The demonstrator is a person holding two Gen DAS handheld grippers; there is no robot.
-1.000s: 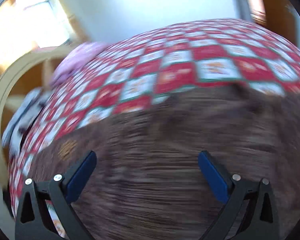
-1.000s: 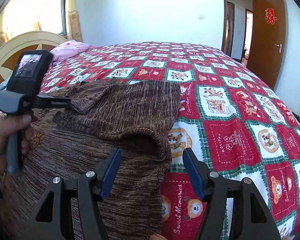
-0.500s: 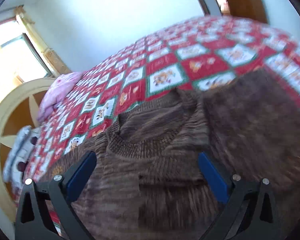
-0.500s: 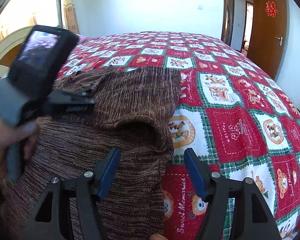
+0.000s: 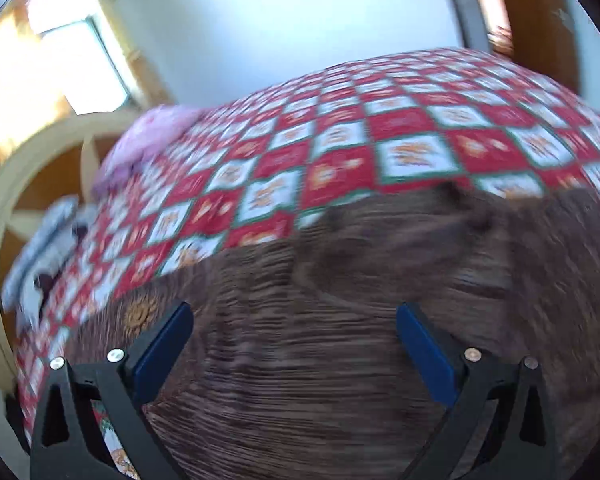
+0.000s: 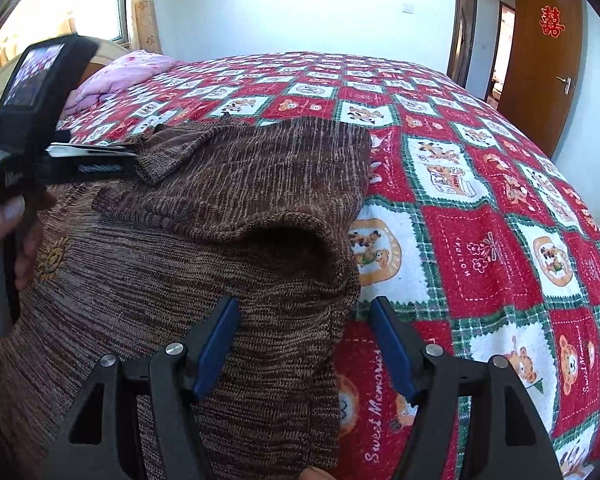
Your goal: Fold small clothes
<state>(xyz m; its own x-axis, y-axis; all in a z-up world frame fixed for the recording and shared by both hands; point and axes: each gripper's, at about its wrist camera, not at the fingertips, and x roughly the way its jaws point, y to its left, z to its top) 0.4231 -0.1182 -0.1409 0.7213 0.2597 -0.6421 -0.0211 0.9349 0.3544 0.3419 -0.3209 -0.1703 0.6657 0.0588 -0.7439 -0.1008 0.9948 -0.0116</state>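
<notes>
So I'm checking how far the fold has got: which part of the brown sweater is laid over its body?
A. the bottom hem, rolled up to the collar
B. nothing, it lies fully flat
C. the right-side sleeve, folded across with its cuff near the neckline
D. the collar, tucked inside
C: in the right wrist view the sleeve lies across the brown sweater, its cuff up by the neckline on the checkered bedspread.

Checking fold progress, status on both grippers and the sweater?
Left gripper open, over the brown sweater, nothing gripped. Right gripper open over the sweater's right edge, pads clear. One sleeve already folded across the body. Nothing in the way on the quilt.
</notes>
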